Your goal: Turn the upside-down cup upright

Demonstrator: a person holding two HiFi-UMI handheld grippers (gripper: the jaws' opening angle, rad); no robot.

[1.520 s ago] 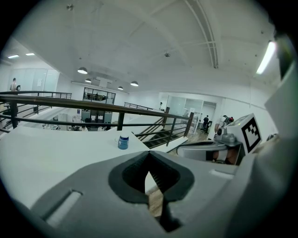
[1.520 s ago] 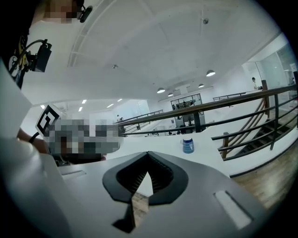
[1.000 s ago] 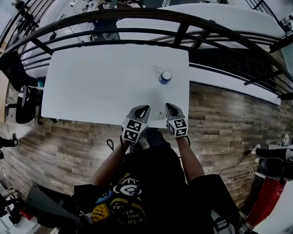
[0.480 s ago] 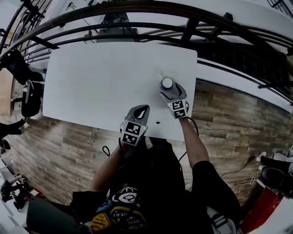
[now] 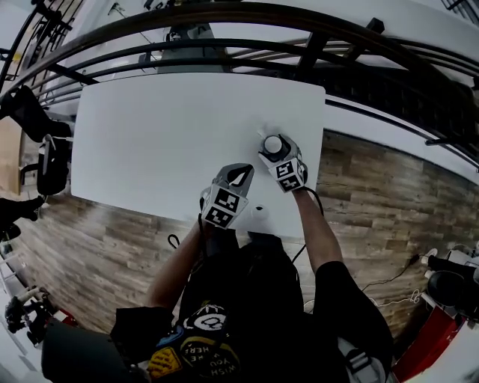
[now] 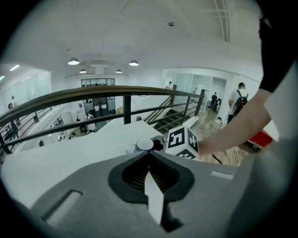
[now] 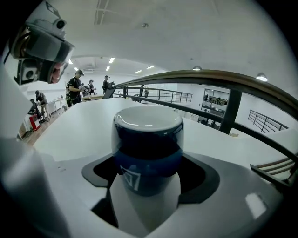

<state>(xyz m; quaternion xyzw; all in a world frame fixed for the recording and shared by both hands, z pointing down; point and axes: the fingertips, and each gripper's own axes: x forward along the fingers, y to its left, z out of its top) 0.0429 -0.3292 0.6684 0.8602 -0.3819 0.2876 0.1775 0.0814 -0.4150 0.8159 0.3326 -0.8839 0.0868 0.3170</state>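
Note:
A dark blue cup (image 5: pixel 273 142) with a white base stands upside down near the right edge of the white table (image 5: pixel 165 127). My right gripper (image 5: pixel 272 150) reaches it from the near side. In the right gripper view the cup (image 7: pixel 148 148) fills the space between the jaws of the right gripper (image 7: pixel 151 173). They are closing, and a dark gap still shows on each side of the cup. My left gripper (image 5: pixel 241 171) is shut and empty, just left of the right one. In the left gripper view its shut tip (image 6: pixel 148 157) points at the cup (image 6: pixel 143 145).
A dark metal railing (image 5: pixel 224 15) curves along the far side of the table. Wood-look floor (image 5: pixel 374 187) lies to the right and under the near edge. The table's left and middle (image 5: pixel 135 120) are bare white surface. The near edge runs just under both grippers.
My right gripper has travelled from the table's near edge out to the cup and opened round it. The left gripper has shifted forward and right, still shut.

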